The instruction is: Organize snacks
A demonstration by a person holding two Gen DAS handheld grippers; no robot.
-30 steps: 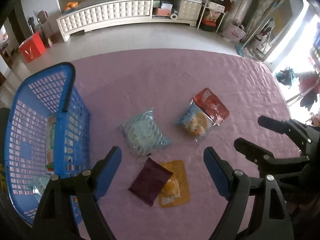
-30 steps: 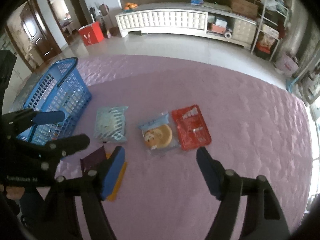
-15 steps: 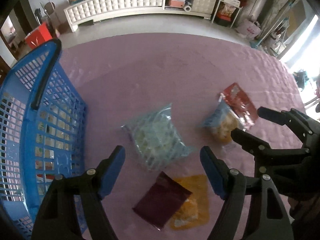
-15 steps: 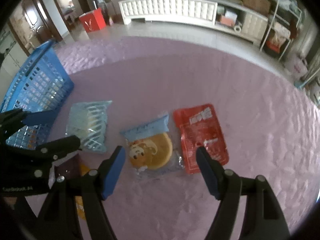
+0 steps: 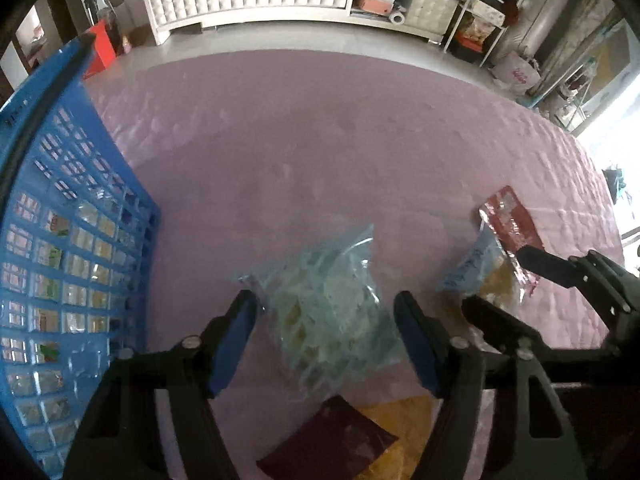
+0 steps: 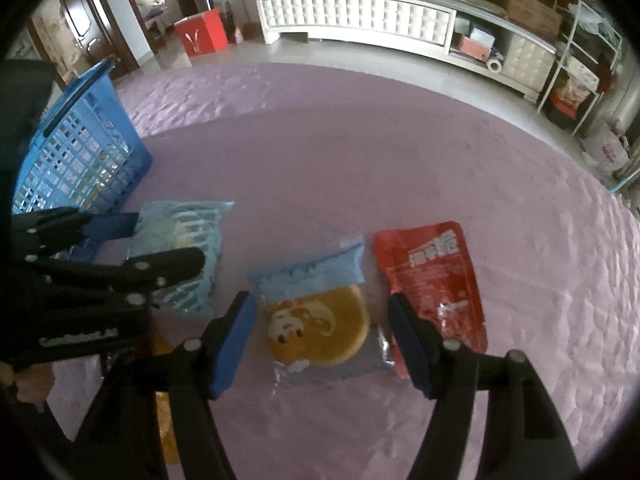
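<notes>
My left gripper [image 5: 326,310] is open, its jaws on either side of a pale blue striped snack bag [image 5: 332,300] lying on the purple cloth; the bag also shows in the right wrist view [image 6: 182,248]. My right gripper [image 6: 320,312] is open, its jaws on either side of a clear packet with a round cartoon cake [image 6: 318,326], also seen in the left wrist view [image 5: 486,276]. A red pouch [image 6: 432,276] lies just right of the cake. A maroon packet [image 5: 332,444] lies on a yellow packet [image 5: 404,432] near me. The blue basket [image 5: 60,240] stands at the left, holding several snacks.
The purple quilted cloth [image 6: 360,152] covers the whole work surface. Beyond its far edge are a grey floor, a long white cabinet [image 6: 360,16] and a red box [image 6: 202,34]. The left gripper's body [image 6: 92,280] is close beside the right gripper.
Both grippers have moved forward and down. The left one now straddles the pale blue bag; the right one now straddles the cake packet. Both stayed open.
</notes>
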